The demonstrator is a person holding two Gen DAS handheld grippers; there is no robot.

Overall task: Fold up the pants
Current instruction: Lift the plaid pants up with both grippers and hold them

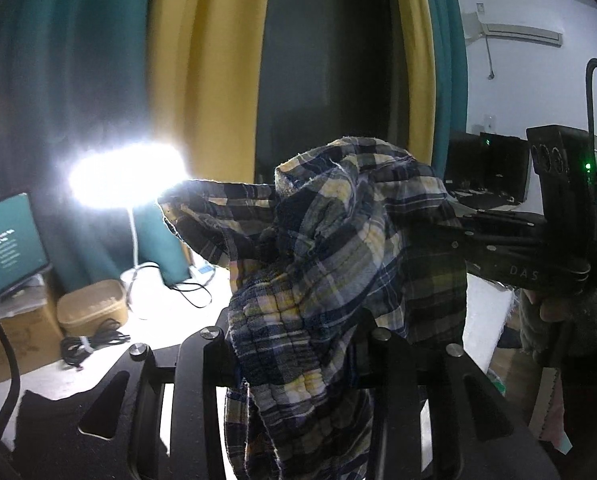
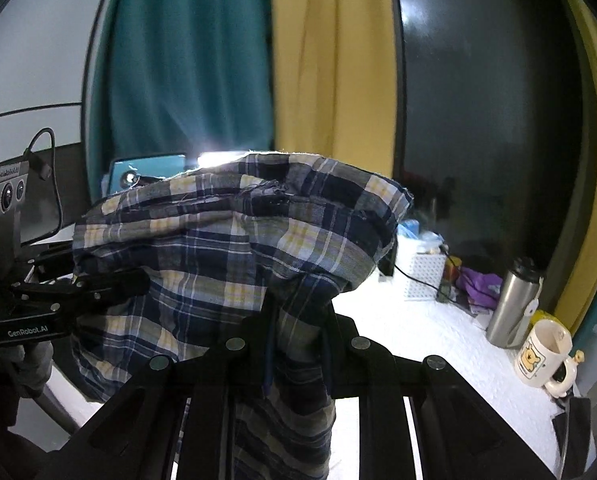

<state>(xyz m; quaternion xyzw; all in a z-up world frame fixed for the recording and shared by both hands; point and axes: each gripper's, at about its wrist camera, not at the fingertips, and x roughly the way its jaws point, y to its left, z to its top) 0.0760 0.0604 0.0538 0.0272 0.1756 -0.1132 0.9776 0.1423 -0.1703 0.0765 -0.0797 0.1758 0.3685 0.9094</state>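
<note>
The plaid pants (image 1: pixel 330 240) in navy, yellow and white hang bunched in the air above the table, held up from two sides. My left gripper (image 1: pixel 298 320) is shut on a thick fold of the pants; the cloth hides its fingertips. In the right wrist view my right gripper (image 2: pixel 298 312) is shut on another gathered part of the pants (image 2: pixel 234 232), with cloth draping down between its fingers. Each view shows the other tool biting into the fabric: the right gripper (image 1: pixel 454 236) from the right, the left gripper (image 2: pixel 114 284) from the left.
Below lies a white table (image 2: pixel 438 344) with a steel bottle (image 2: pixel 512 308), a mug (image 2: pixel 542 354) and a white basket (image 2: pixel 424 276) at the right. A bright lamp (image 1: pixel 126 176), a monitor (image 1: pixel 6 240), a cardboard box (image 1: pixel 14 340) and coiled cables (image 1: pixel 94 342) stand at the left. Teal and yellow curtains hang behind.
</note>
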